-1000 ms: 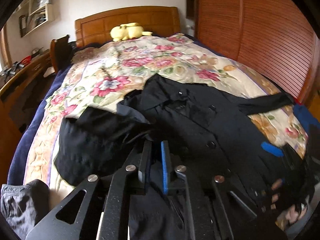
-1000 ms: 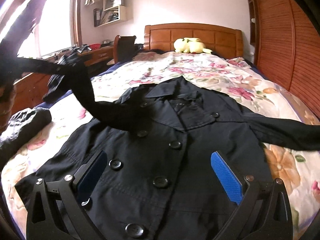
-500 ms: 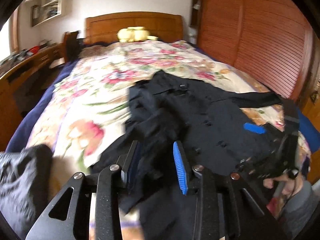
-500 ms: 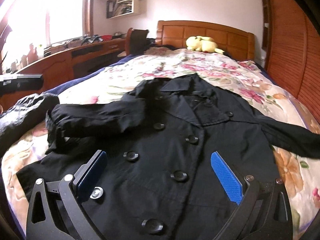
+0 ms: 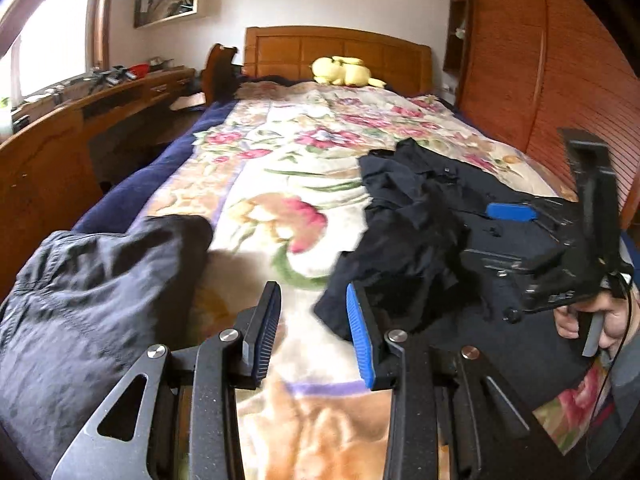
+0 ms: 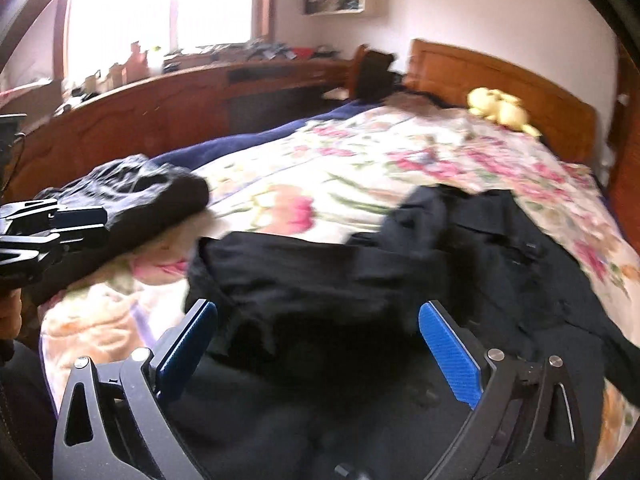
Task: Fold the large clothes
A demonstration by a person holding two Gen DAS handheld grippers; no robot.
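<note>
One sleeve folded across black coat (image 6: 400, 280), spread on floral bedspread (image 5: 280, 184); far sleeve, body folds judged outstanding. Left gripper (image 5: 312, 332) partly parted, empty, beside coat edge. Right gripper (image 6: 320, 344) wide, empty, above coat front.
</note>
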